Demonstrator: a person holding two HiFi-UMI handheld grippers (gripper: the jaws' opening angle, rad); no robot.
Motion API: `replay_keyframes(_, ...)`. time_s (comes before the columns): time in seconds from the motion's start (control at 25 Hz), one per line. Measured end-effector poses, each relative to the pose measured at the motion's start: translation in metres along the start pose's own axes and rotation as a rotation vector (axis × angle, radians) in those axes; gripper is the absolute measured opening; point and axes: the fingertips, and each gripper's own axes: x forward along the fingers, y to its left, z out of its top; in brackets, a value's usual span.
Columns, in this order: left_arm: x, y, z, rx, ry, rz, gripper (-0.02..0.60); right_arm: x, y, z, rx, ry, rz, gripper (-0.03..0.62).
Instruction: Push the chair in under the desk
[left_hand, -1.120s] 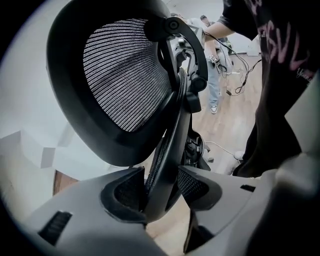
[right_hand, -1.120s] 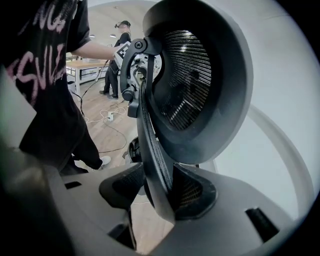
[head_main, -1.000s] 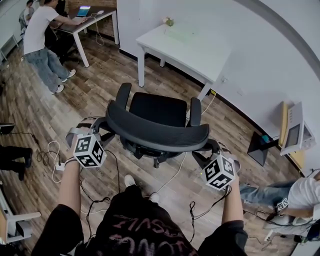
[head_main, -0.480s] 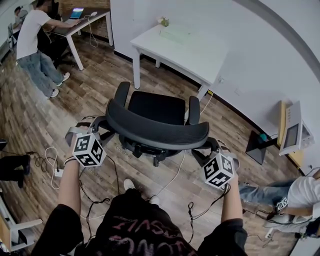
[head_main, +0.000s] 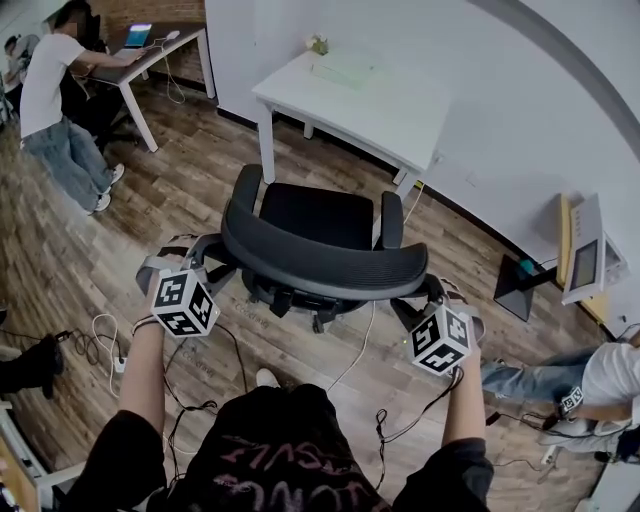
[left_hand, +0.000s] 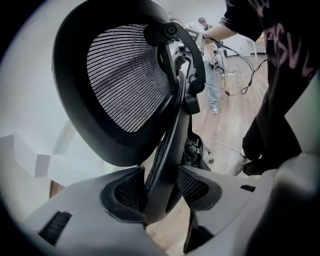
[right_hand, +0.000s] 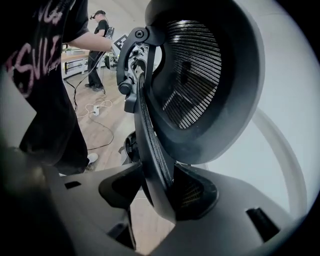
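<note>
A black office chair (head_main: 315, 215) with a mesh backrest (head_main: 320, 265) stands on the wood floor, its seat facing a white desk (head_main: 380, 100) against the wall. My left gripper (head_main: 200, 252) is shut on the backrest's left edge, and my right gripper (head_main: 425, 292) is shut on its right edge. In the left gripper view the backrest rim (left_hand: 167, 150) runs between the left gripper's (left_hand: 160, 187) pads. The right gripper view shows the same rim (right_hand: 150, 145) clamped in the right gripper (right_hand: 157, 187). The chair's base is mostly hidden under the seat.
A second desk (head_main: 165, 50) with a laptop stands at the top left, a person (head_main: 50, 90) beside it. Cables (head_main: 105, 340) trail over the floor at left. A black stand (head_main: 520, 285) and a cabinet (head_main: 585, 255) sit at right, near another person's legs (head_main: 540, 378).
The chair and both grippers have moved forward together, and the white desk now lies closer to the seat's front. Both grips are unchanged.
</note>
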Motion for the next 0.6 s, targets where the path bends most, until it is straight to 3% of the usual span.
replay_keyframes(0.6, 0.033, 0.044, -0.007, -0.004, 0.005, -0.020, 0.222, 0.029, -0.040, 0.007, -0.015, -0.016, -0.005, 0.202)
